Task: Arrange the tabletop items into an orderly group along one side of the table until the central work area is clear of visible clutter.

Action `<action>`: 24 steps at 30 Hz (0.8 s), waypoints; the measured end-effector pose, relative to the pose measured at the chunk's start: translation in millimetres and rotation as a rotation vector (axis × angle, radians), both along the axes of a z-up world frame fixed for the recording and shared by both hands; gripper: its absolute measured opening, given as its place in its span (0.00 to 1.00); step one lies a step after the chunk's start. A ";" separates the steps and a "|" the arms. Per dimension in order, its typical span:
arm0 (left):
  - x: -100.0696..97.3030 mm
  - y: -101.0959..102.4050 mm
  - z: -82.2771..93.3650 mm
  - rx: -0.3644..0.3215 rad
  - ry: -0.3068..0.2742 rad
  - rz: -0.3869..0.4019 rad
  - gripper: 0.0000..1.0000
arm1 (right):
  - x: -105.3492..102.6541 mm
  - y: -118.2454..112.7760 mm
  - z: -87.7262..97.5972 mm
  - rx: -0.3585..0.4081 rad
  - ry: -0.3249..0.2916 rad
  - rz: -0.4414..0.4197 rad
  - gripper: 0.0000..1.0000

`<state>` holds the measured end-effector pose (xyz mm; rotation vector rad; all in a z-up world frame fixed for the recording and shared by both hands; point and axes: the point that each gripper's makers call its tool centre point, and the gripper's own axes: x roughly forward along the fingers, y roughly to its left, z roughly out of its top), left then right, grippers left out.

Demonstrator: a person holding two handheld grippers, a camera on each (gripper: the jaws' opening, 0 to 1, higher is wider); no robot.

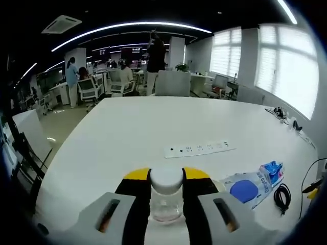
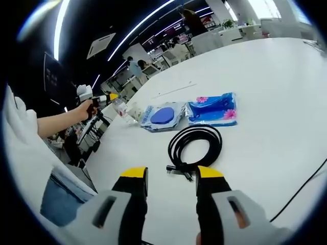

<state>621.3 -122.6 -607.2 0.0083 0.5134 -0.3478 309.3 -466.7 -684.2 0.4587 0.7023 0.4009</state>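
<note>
Your left gripper clamps the jar, right gripper gapes empty above the uncollected cable, packets and power strip.

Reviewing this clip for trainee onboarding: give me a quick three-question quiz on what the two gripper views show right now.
1. True or false: the left gripper holds a jar with a white lid.
2. What lies just ahead of the right gripper: (a) power strip, (b) coiled black cable, (c) cup?
3. Fill in: beside the blue packet lies a clear bag holding a blue ____.

Key: 1 true; 2 b; 3 disc.
</note>
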 end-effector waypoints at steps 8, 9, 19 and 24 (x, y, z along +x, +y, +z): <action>-4.5 2.0 -0.1 -0.014 -0.039 0.008 0.21 | -2.5 4.9 -4.0 0.008 0.007 0.008 0.35; -4.2 1.8 0.0 -0.016 -0.041 0.007 0.22 | -2.6 5.9 -3.9 0.008 0.008 0.011 0.35; -0.1 1.0 -2.2 -0.011 -0.058 0.006 0.44 | -1.8 4.4 -2.8 0.010 -0.003 0.011 0.35; -2.4 2.2 2.5 -0.020 -0.066 0.001 0.51 | -4.4 1.8 -4.2 0.007 -0.003 0.007 0.35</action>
